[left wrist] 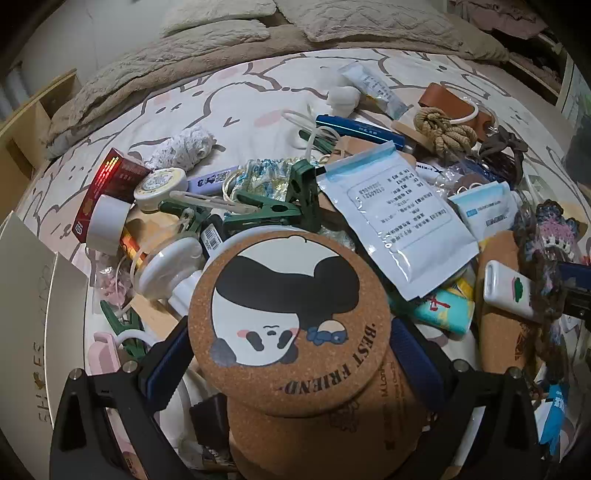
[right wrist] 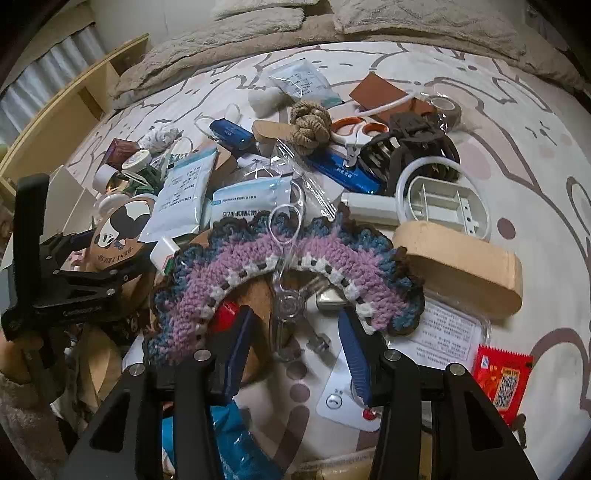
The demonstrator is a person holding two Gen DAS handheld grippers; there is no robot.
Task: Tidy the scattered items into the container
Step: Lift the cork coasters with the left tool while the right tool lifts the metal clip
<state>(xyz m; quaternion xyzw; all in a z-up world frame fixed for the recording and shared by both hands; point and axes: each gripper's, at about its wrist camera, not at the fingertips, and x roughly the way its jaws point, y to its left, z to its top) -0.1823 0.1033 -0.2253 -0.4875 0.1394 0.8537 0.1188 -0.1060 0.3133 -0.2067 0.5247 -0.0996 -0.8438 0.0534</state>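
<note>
My left gripper (left wrist: 291, 354) is shut on a round cork coaster with a panda print (left wrist: 288, 314), held above a pile of small items on the bed; it also shows in the right wrist view (right wrist: 122, 232). My right gripper (right wrist: 295, 350) is open, its blue pads on either side of a clear plastic clip (right wrist: 286, 310) below a purple and blue crochet piece (right wrist: 280, 266). A white box (left wrist: 40, 332) lies at the left edge of the left wrist view.
Scattered on the patterned sheet (right wrist: 517, 147): white sachets (left wrist: 391, 218), green clips (left wrist: 277, 210), tape roll (left wrist: 107, 225), rope knot (right wrist: 310, 125), scissors (right wrist: 354, 136), dark hair claw (right wrist: 406, 144), wooden oval box (right wrist: 461, 266), red packet (right wrist: 502, 380). Pillows and blanket (left wrist: 295, 29) lie beyond.
</note>
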